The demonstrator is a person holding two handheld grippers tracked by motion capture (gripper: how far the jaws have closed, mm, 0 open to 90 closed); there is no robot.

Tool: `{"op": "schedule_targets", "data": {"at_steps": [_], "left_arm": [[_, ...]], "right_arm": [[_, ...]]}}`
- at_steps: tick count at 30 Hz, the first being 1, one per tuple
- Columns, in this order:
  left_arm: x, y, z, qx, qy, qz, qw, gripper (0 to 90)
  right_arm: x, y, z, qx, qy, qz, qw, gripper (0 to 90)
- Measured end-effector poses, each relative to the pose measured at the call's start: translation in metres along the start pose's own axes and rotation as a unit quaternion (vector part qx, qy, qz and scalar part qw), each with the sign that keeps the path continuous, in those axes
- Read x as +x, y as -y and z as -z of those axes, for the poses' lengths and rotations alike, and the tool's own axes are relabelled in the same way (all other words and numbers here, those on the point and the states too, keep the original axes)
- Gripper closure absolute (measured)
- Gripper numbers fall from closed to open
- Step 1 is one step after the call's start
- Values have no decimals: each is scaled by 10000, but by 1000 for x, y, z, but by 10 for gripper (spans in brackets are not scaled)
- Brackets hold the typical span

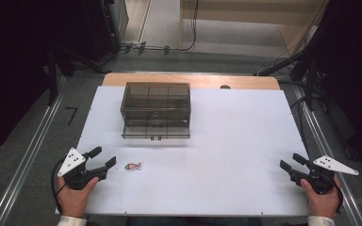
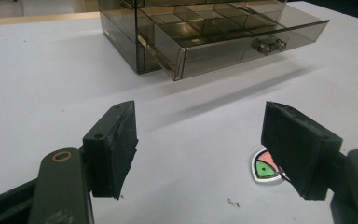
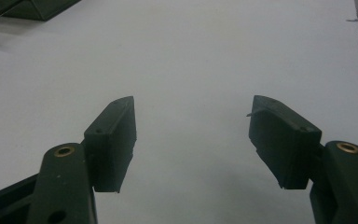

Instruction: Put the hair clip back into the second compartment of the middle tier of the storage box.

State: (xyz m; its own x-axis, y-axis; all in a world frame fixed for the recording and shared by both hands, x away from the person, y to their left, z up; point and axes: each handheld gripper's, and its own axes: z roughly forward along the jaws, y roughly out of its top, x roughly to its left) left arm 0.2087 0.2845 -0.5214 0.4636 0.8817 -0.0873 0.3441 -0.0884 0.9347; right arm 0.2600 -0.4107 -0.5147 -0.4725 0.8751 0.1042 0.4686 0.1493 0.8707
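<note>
Jaws of the left gripper (image 1: 102, 158) are spread wide with nothing between the pads, and the tool is held low over the near left part of the white table (image 1: 226, 141) by the person's left hand (image 1: 74, 197). Jaws of the right gripper (image 1: 292, 162) are likewise spread apart and empty; that tool is held by the right hand (image 1: 321, 200) at the near right edge of the table, well apart from the other items. One small fish-shaped sticker (image 1: 133, 166), coloured green, red and white, is laid flat on the table just beside the left gripper's tips; in the left gripper view it is partly covered by the right-hand jaw, and it is touched by neither pad as far as can be told. One smoke-tinted transparent drawer box (image 1: 155, 101) is placed toward the far side of the table, left of centre. Its lower drawer (image 1: 156, 129) is pulled out toward the person, and inner dividers forming several compartments are seen through the walls. A small metal pull (image 2: 268, 45) is fitted at the middle of the drawer front. A strip of bare wood (image 1: 245, 82) is visible along the far edge, beyond the white surface.
</note>
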Motion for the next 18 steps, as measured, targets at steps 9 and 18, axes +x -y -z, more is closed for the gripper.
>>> {"op": "schedule_targets", "data": {"at_steps": [9, 18], "left_arm": [[0, 0, 0, 8, -7, 0, 10000, 274], [0, 0, -1, 9, 13, 11, 10000, 274]], "right_arm": [[0, 0, 0, -11, 0, 4, 10000, 310], [0, 0, 1, -32, 8, 28, 10000, 310]]}}
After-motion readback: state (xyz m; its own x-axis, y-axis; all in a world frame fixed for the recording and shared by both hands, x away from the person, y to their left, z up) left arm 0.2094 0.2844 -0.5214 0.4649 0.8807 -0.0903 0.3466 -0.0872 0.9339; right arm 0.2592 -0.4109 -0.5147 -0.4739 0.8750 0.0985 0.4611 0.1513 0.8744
